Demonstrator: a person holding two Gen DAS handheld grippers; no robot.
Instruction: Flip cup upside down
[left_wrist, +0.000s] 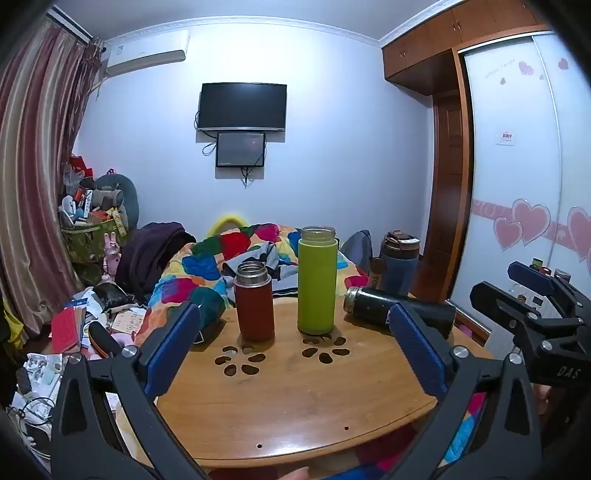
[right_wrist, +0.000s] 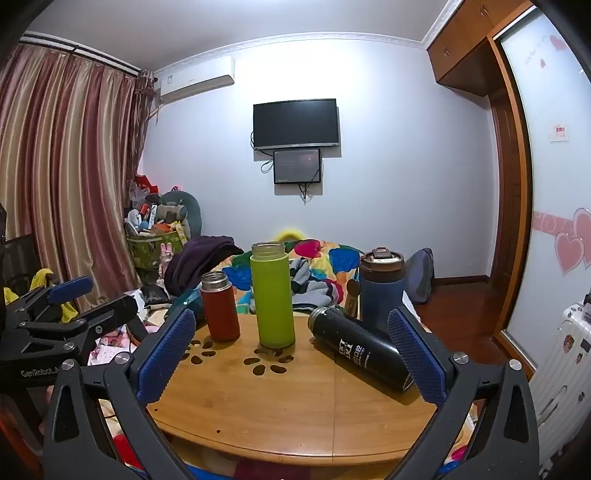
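Note:
On the round wooden table (left_wrist: 295, 398) (right_wrist: 280, 406) a red cup (left_wrist: 255, 301) (right_wrist: 220, 306) and a taller green cup (left_wrist: 317, 280) (right_wrist: 272, 293) stand upright, mouths open. A black cup (left_wrist: 373, 302) (right_wrist: 360, 347) lies on its side to their right. A dark blue lidded cup (left_wrist: 399, 264) (right_wrist: 380, 286) stands behind it. My left gripper (left_wrist: 295, 332) is open and empty, short of the cups. My right gripper (right_wrist: 291, 336) is open and empty; its right finger (right_wrist: 417, 354) is beside the black cup's base. Each gripper shows in the other's view: the right one (left_wrist: 517, 295) and the left one (right_wrist: 88, 299).
A bed with a colourful quilt (left_wrist: 221, 262) (right_wrist: 317, 258) lies behind the table. Clutter covers the floor at left (left_wrist: 74, 325). A white suitcase (right_wrist: 565, 369) stands at right by the wardrobe door.

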